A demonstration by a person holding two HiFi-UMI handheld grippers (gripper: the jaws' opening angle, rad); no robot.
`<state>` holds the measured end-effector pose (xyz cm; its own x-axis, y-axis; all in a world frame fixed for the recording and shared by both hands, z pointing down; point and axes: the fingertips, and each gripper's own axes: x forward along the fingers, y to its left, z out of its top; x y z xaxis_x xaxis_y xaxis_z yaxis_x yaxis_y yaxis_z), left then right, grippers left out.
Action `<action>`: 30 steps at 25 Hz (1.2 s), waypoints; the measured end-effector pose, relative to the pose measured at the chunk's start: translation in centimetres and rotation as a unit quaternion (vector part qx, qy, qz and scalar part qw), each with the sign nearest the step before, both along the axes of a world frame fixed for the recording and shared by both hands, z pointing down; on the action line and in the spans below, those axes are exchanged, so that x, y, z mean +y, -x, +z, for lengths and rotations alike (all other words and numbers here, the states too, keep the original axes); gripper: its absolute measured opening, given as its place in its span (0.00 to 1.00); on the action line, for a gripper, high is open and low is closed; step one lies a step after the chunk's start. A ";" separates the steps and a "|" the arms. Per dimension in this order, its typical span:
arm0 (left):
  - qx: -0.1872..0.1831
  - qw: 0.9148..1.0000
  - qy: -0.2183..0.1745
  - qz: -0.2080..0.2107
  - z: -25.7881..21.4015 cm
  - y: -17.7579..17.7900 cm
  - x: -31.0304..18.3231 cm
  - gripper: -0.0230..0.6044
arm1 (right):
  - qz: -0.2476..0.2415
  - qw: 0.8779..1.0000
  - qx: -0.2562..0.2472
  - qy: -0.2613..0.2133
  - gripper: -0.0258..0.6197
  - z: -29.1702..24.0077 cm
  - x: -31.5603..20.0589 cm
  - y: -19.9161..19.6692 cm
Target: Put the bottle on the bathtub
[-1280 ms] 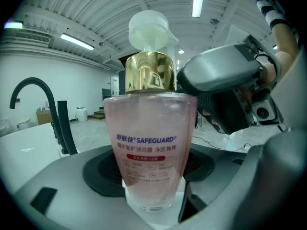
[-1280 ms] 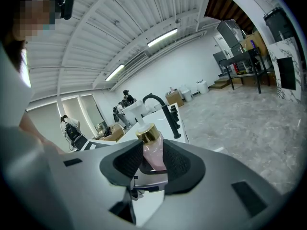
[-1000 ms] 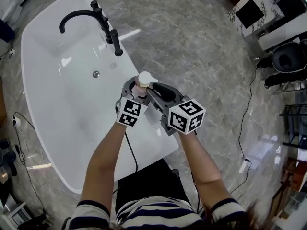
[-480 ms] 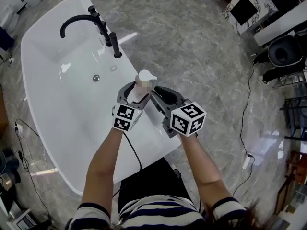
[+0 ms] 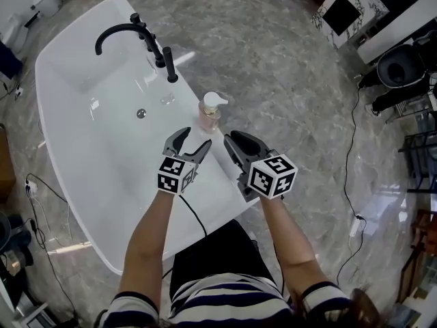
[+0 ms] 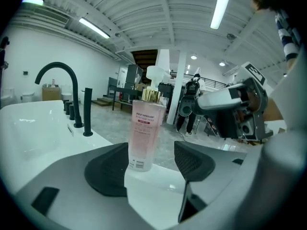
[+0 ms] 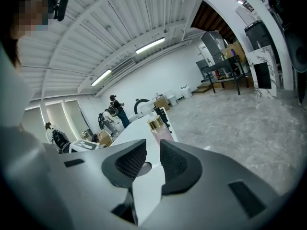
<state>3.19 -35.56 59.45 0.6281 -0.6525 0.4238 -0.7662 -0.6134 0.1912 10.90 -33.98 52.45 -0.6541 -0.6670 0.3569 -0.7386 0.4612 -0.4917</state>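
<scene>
The pink pump bottle (image 5: pixel 209 115) with its white pump head stands upright on the white bathtub's rim (image 5: pixel 220 186), free of both grippers. My left gripper (image 5: pixel 196 139) sits just short of it, open, jaws apart with nothing between them. In the left gripper view the bottle (image 6: pixel 144 133) stands a little beyond the left gripper (image 6: pixel 148 163), toward its left jaw. My right gripper (image 5: pixel 232 139) hovers to the right of the bottle, jaws nearly together and empty. The right gripper view shows the bottle's gold collar (image 7: pixel 156 123) past the right gripper (image 7: pixel 153 152).
A black arched faucet (image 5: pixel 126 29) and black tap handles (image 5: pixel 168 63) stand on the tub's far rim. The drain (image 5: pixel 141 113) lies in the basin. A marble floor surrounds the tub, with a cable (image 5: pixel 347 169), a black chair (image 5: pixel 408 80) and a marble cabinet (image 5: pixel 345 12) at right.
The left gripper has let go of the bottle and drawn back toward me. The bottle now stands alone on the rim. The right gripper has also backed off slightly.
</scene>
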 end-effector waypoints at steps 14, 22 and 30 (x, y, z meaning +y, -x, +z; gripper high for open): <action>0.088 0.995 0.008 -0.041 -6.6 2.9 5.8 0.39 | 0.055 0.998 -0.002 0.023 0.18 -0.1 4.9 -0.9; 0.110 0.986 0.030 -0.118 -8.7 6.1 8.4 0.25 | 0.073 0.997 0.013 0.028 0.14 -0.4 7.0 -1.4; 0.121 0.983 0.049 -0.129 -9.8 7.3 11.0 0.19 | 0.067 0.997 0.025 0.038 0.11 0.1 9.0 -0.6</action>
<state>-4.08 -24.57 49.61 0.5366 -0.7673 0.3512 -0.8193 -0.3741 0.4345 11.48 -24.94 52.50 -0.5409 -0.7168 0.4400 -0.8157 0.3196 -0.4822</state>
